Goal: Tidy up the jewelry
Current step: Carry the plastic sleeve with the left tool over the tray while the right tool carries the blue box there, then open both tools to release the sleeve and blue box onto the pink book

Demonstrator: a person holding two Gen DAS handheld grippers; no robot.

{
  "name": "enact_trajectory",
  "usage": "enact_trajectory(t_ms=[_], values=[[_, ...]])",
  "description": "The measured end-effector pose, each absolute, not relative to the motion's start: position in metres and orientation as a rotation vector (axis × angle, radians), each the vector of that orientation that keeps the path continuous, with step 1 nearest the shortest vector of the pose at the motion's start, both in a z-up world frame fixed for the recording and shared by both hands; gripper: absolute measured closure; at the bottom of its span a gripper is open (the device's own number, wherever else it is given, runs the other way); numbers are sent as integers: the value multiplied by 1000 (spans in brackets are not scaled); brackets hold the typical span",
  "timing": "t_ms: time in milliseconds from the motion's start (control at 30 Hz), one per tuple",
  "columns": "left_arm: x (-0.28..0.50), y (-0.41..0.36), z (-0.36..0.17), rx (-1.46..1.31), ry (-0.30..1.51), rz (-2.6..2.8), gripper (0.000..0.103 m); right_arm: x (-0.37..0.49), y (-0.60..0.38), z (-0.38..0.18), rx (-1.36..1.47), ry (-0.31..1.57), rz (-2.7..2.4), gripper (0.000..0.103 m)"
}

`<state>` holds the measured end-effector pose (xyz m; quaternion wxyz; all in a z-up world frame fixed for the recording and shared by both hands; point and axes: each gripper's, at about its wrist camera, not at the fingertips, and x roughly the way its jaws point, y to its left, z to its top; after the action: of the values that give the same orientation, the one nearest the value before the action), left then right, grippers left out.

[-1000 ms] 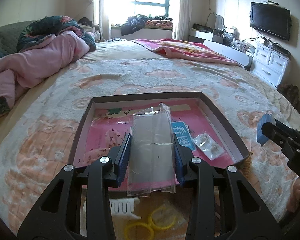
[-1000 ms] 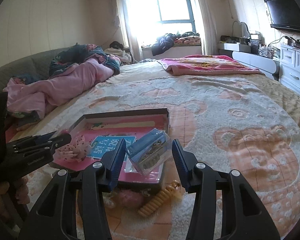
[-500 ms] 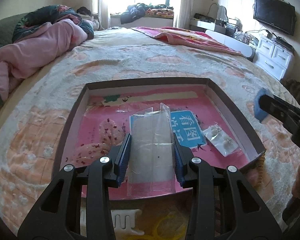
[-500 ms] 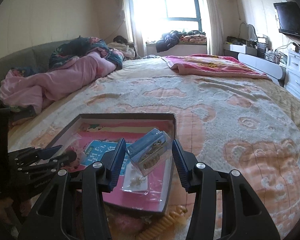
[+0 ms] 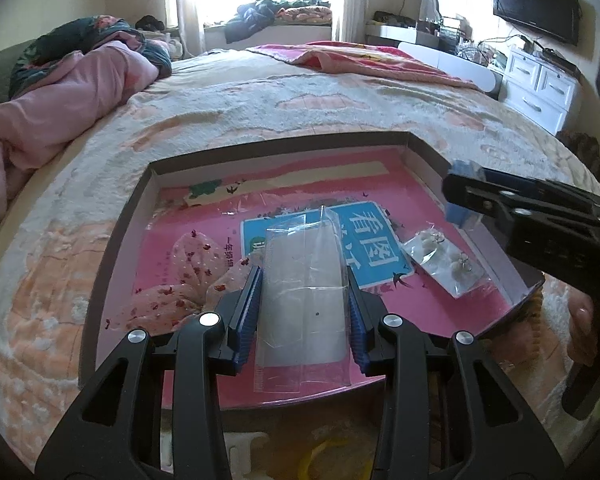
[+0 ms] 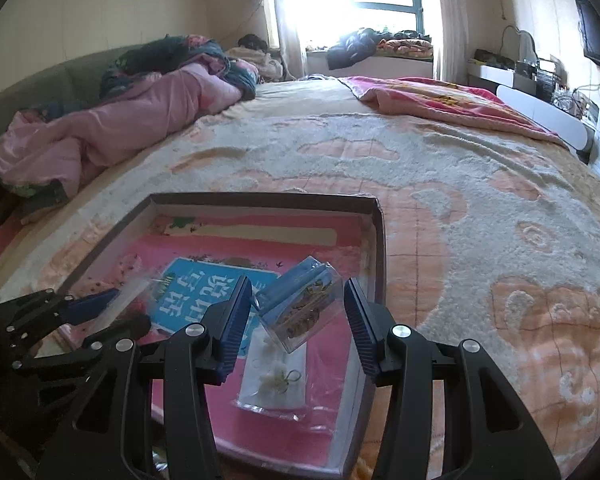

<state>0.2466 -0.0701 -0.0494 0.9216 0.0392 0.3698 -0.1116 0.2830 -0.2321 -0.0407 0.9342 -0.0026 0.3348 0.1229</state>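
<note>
A shallow brown tray [image 5: 116,236] with a pink lining lies on the bed; it also shows in the right wrist view [image 6: 378,240]. My left gripper [image 5: 302,280] is shut on an empty clear plastic bag [image 5: 304,300] held over the tray. My right gripper [image 6: 298,312] is shut on a small clear bag with a blue card and jewelry [image 6: 300,308], above the tray's right part. A clear bag with white earrings [image 5: 444,264] lies in the tray; it also shows in the right wrist view [image 6: 274,380]. A pink floral scrunchie [image 5: 184,276] lies at the tray's left.
The bed has a peach and cream blanket [image 6: 480,240]. A pink quilt [image 5: 60,96] is heaped at the left. A red blanket [image 5: 364,56] lies at the far side. White drawers [image 5: 540,84] and a TV [image 5: 536,4] stand at the right. A yellow ring [image 5: 320,460] lies before the tray.
Both grippers have moved forward over the tray with their bags still held. The tray now looks larger and closer in both views.
</note>
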Motion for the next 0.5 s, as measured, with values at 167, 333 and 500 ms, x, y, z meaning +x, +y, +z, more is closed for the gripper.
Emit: enact_trajectory(t_ms=[167, 333, 500], values=[[250, -72, -54, 80, 775, -236, 72, 293, -229, -48, -15, 713, 253, 57], [252, -72, -57, 73, 788, -244, 72, 299, -225, -54, -42, 734, 259, 57], [252, -73, -60, 75, 791, -245, 72, 302, -225, -56, -41, 739, 254, 56]])
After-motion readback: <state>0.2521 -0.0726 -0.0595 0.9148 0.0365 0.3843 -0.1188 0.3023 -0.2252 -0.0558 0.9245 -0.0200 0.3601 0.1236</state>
